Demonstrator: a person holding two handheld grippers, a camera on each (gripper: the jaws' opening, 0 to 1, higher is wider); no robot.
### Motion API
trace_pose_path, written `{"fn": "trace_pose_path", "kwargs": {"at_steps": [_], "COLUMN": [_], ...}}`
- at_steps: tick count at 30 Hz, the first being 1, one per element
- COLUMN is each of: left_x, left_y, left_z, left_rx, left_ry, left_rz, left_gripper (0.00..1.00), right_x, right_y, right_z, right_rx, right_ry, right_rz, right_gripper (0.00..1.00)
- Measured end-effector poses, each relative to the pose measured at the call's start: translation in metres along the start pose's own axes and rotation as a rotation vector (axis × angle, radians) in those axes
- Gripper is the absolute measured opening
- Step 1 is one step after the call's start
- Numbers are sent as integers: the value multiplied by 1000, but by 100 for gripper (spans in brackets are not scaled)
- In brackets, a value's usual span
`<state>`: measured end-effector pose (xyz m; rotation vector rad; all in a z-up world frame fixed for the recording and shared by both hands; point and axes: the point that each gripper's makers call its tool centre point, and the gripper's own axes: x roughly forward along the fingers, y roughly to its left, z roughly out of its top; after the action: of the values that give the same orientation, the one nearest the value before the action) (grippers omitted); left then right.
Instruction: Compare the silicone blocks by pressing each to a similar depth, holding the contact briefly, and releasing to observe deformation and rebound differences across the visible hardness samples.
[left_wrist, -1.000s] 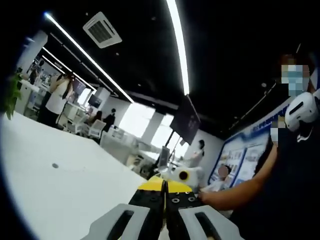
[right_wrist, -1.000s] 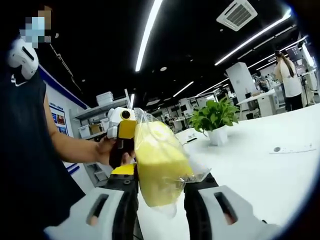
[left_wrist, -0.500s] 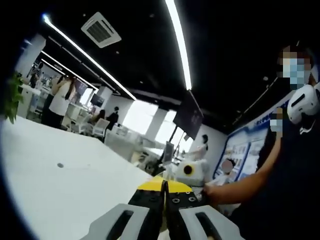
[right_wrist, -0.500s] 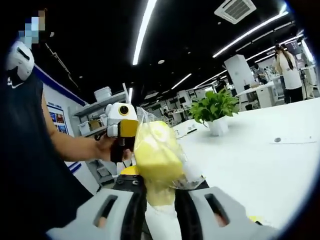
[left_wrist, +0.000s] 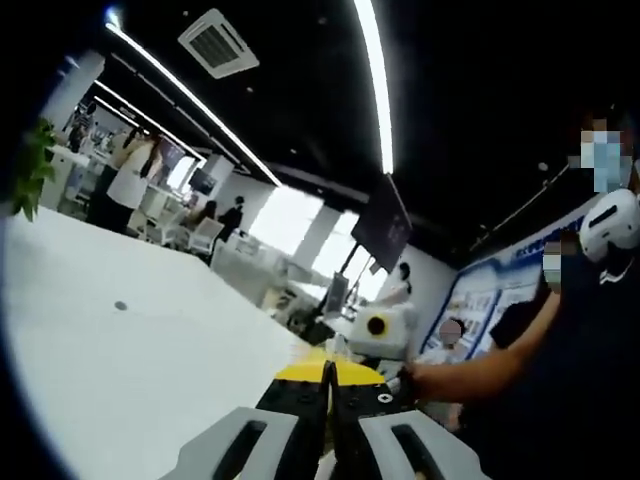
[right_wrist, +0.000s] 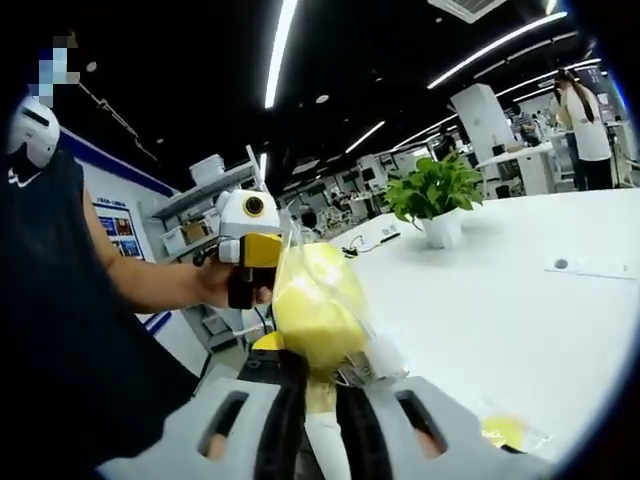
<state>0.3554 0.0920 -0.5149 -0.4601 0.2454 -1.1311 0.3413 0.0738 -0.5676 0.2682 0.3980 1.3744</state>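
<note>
Table: My big white table (right_wrist: 520, 310) has lots of bare room past the tongs. Its far edge runs by the plant pot (right_wrist: 441, 229).
Right tongs: My right tongs (right_wrist: 318, 385) squeeze a clear bag (right_wrist: 318, 305) near its bottom. The two jaws sit close together with the bag pinched between them.
Bag: It stands up from the jaws. A soft yellow block (right_wrist: 312, 312) sits inside it, just above the jaws.
Second yellow piece: A small yellow thing in clear wrap (right_wrist: 505, 432) lies on the table, near the right jaw. I cannot tell what it is.
Left tongs: My left tongs (left_wrist: 329, 372) are pressed together with nothing between them. They are up over the table (left_wrist: 130, 360).
Other tongs seen: From the right gripper view, my left tongs (right_wrist: 250, 250) are just behind the bag, held in my hand (right_wrist: 222, 283).
Room: A person (right_wrist: 583, 118) stands well apart from the table, far behind the plant.
</note>
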Motion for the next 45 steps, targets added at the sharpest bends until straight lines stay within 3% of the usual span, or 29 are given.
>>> {"fn": "trace_pose_path", "kwargs": {"at_steps": [4,10,15,17,23,27,29,31,45], "left_x": [-1,-5,-4,-6,-11,-13,-16,-17,-15], "left_y": [-4,-7,-13,-11,-12,-6,-10,-10,-8], "left_z": [3,0,1,0,6,4,4,3,5], "left_rx": [-18,42,-19,-15,-30,2,-97,-65,-36], "left_ry": [-10,10,14,10,-27,-9,-24,-34,-38], "left_rz": [-5,-1,-28,-15,10,38,10,14,8], "left_gripper": [0,0,0,0,0,0,0,0,0], "right_x": [0,1,-1,1,7,11,10,10,11], "right_y": [3,6,11,7,10,11,12,11,11], "right_z": [3,1,1,2,5,3,4,5,5], "right_rx": [14,8,33,0,33,27,50,-7,33], "right_ry": [-11,19,10,11,-12,30,49,56,41], "right_rz": [12,16,38,18,34,28,52,39,10], "right_gripper": [4,3,4,5,6,5,4,4,3]}}
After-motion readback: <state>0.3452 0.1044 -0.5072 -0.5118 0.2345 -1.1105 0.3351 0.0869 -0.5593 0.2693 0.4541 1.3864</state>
